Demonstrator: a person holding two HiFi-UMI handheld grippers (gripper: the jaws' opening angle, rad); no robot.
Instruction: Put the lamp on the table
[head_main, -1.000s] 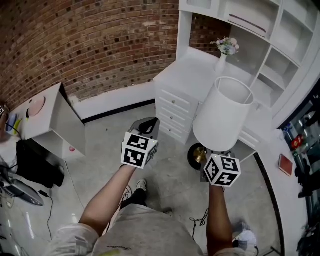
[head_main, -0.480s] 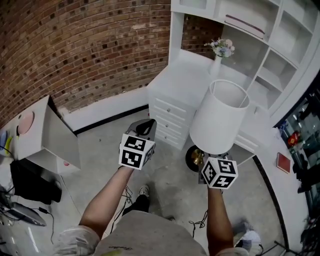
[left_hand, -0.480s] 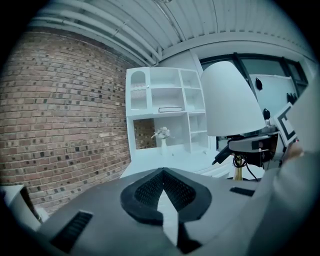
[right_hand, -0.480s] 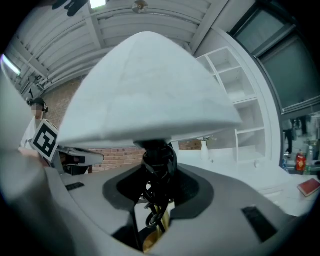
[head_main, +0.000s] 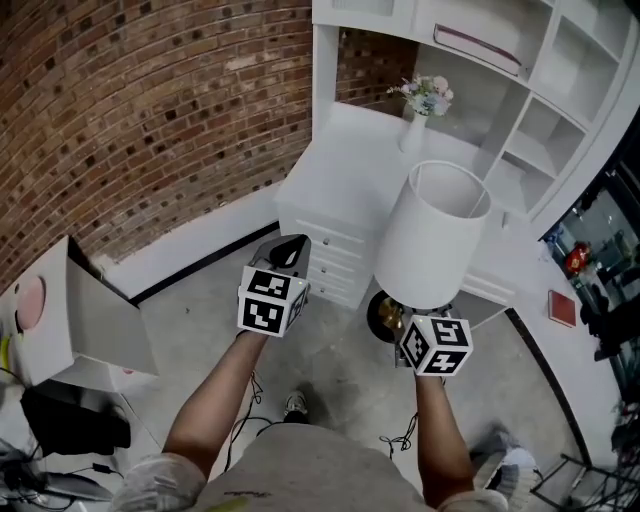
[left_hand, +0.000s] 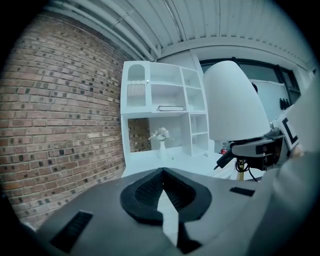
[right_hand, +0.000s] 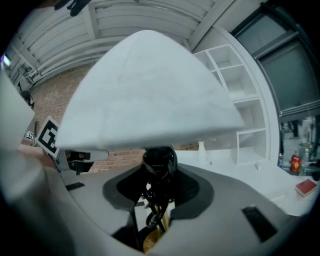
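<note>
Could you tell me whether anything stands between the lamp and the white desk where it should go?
Nothing visible does. The right gripper holds the lamp short of the desk, with only floor between; a vase of flowers stands far back on the desktop.

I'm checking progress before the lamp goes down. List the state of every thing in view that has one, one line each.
lamp: upright, held in the air, not yet on the table.
right gripper: shut on the lamp's stem.
left gripper: shut, nothing between its jaws.
table: no lamp on it.
vase of flowers: upright on the table.
drawers: closed.
</note>
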